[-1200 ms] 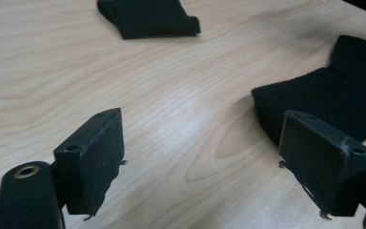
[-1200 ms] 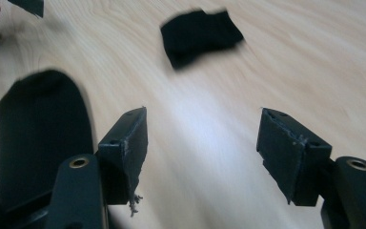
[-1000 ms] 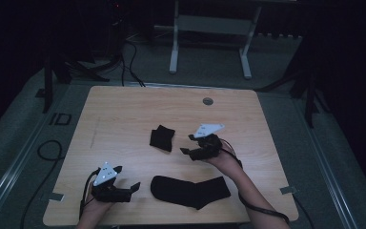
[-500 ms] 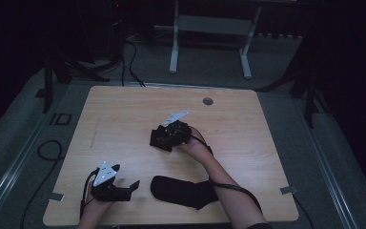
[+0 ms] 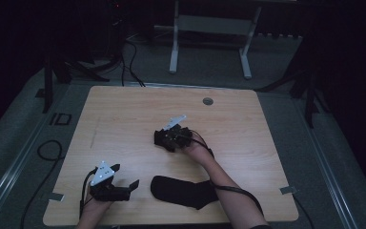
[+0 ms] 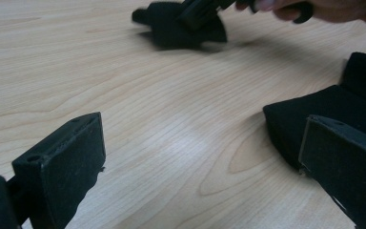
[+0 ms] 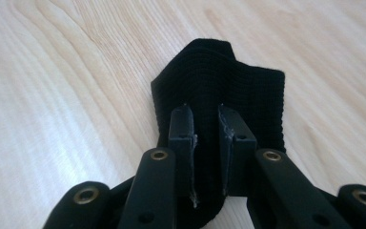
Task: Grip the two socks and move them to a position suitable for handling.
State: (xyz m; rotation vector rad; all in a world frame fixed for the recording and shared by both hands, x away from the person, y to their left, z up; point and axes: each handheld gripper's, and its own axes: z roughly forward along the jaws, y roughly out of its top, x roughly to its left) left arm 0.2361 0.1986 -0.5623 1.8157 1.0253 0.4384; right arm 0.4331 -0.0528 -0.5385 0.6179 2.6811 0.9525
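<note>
Wooden table in a dark room.
The right gripper, jaws just closing, pinched the folded sock; the left gripper stood spread, well apart from it.

Right tongs have just been closing, seemingly pinched; left tongs gape.

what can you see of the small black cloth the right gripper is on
The small black cloth is a dark ribbed knit piece, folded or bunched, lying on the wooden table near its middle. One edge humps up unevenly. The right gripper has just been closing on it, and its jaws now pinch a fold of the fabric between them. It lies apart from the long black sock near the table's front edge.
</note>
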